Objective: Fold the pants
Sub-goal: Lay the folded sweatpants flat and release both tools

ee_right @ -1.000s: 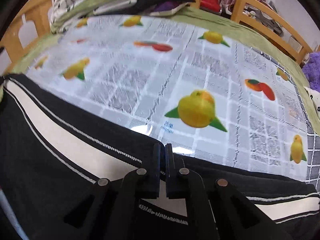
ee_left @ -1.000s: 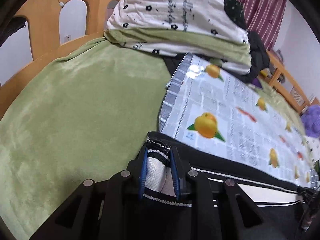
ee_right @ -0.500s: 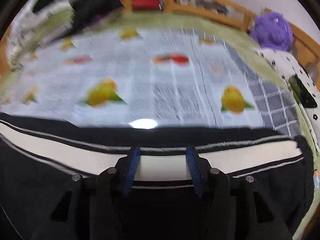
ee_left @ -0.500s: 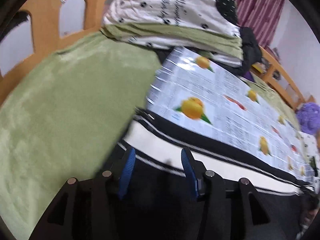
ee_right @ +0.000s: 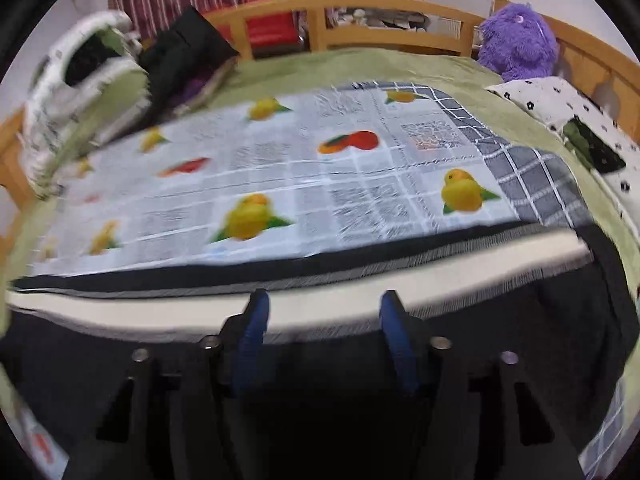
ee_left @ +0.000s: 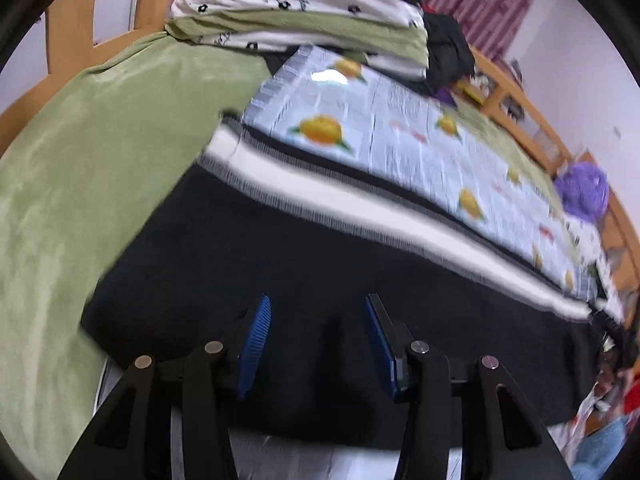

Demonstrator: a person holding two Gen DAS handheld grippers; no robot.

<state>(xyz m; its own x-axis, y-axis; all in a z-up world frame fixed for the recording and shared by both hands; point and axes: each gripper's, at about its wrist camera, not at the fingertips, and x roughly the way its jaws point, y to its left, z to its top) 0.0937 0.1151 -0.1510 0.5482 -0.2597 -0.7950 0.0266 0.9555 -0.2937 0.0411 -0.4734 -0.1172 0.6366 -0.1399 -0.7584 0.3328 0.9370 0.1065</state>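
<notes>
Both grippers, left (ee_left: 316, 320) spread, right (ee_right: 322, 312) still opening, hover empty over pants (ee_left: 280, 260) on the bed (ee_right: 360, 64); regrasping for another fold likely follows.

Left gripper (ee_left: 316, 330) pointing steeply downward, jaws standing apart, blue pads (ee_left: 256, 336) facing each other with a clear gap and pressing on nothing. Black finger arms spreading out from the bottom edge of the left wrist view, silver pivot pins showing on each. Right gripper (ee_right: 324, 326) likewise angling downward, jaws opening, blue pads (ee_right: 252, 328) parting wide and gripping nothing, only dark cloth lying beneath the gap. Both views showing motion blur. No hand, wrist or sleeve showing in either view, only the black gripper bodies.
</notes>
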